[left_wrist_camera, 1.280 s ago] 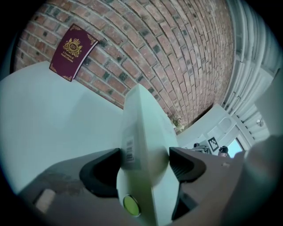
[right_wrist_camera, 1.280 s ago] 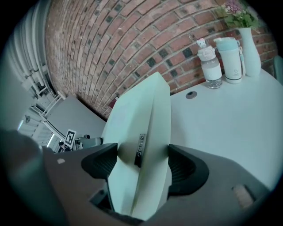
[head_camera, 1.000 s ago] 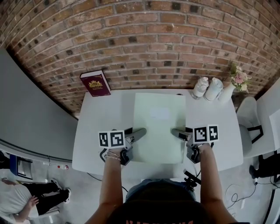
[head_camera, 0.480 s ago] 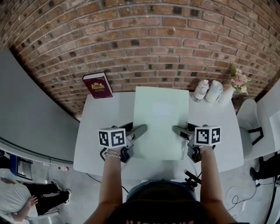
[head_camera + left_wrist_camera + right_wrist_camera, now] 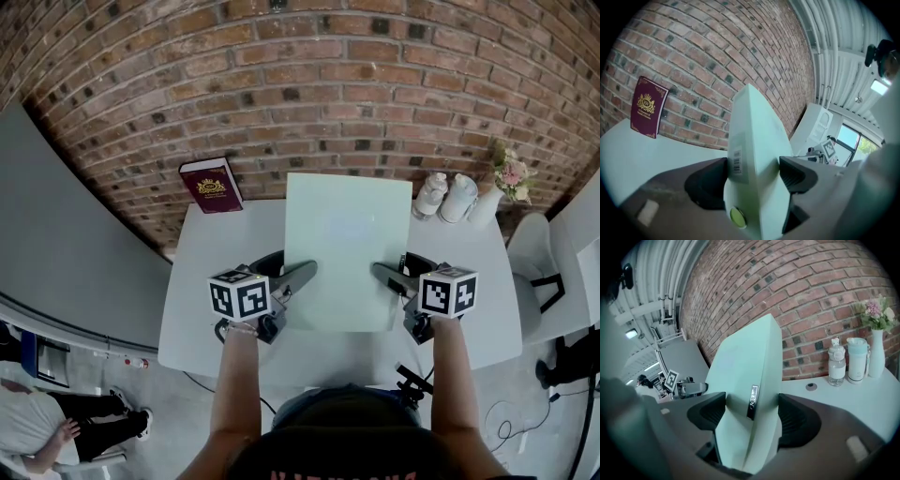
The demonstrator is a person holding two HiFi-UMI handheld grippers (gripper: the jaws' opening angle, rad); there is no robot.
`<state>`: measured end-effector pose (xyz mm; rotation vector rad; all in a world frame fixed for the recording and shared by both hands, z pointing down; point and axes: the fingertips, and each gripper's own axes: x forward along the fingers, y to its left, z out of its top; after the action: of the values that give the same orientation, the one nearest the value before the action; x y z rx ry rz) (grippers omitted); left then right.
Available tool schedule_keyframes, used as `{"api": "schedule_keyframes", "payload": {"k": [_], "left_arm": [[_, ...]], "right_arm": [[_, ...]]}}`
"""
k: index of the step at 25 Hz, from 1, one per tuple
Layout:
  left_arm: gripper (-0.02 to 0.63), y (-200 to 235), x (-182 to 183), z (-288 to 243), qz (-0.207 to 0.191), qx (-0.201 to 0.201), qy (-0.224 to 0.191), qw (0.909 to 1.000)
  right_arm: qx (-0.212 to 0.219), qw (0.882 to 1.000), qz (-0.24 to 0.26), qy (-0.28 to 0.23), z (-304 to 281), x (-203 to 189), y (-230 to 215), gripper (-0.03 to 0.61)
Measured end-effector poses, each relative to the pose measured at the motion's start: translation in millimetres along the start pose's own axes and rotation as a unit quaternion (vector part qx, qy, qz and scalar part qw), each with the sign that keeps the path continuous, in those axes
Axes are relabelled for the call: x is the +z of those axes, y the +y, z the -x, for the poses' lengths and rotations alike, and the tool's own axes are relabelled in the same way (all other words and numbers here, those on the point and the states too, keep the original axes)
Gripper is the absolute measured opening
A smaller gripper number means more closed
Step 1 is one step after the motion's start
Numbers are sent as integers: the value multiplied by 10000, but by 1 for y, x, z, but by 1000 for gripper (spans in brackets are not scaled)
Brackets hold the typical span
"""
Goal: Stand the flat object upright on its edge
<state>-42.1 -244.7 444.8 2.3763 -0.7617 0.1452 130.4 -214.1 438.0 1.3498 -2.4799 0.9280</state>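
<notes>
Brick wall point(image 5: 309, 84) backs the white table point(image 5: 202, 309), and against it the pale green box point(image 5: 345, 253) now reaches higher than a second ago. Its far edge has swung up from lying flat and both grippers have risen with it. The tilt towards upright looks well under way, though the box is still slanted and is not yet standing on an edge. It hangs over the middle of the table. Whether its near edge touches the top cannot be told.

The left gripper point(image 5: 300, 277) clamps the box's left side, its pads pressed on both faces beside a barcode label point(image 5: 735, 159). The right gripper point(image 5: 382, 275) clamps the opposite side the same way.

At the back of the table a maroon book point(image 5: 211, 185) leans on the wall. Two bottles point(image 5: 444, 192) and a vase of flowers point(image 5: 509, 173) stand at the far right corner.
</notes>
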Motion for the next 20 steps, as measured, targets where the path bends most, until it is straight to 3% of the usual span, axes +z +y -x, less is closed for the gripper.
{"api": "schedule_keyframes", "payload": {"k": [10, 20], "left_arm": [[359, -14, 27, 0, -989, -123, -354, 9944], [359, -29, 46, 4, -1881, -164, -774, 9790]], "right_arm": [[-80, 9962, 751, -427, 9, 24, 5, 339], [-144, 9835, 1555, -915, 17, 43, 12, 339]]}}
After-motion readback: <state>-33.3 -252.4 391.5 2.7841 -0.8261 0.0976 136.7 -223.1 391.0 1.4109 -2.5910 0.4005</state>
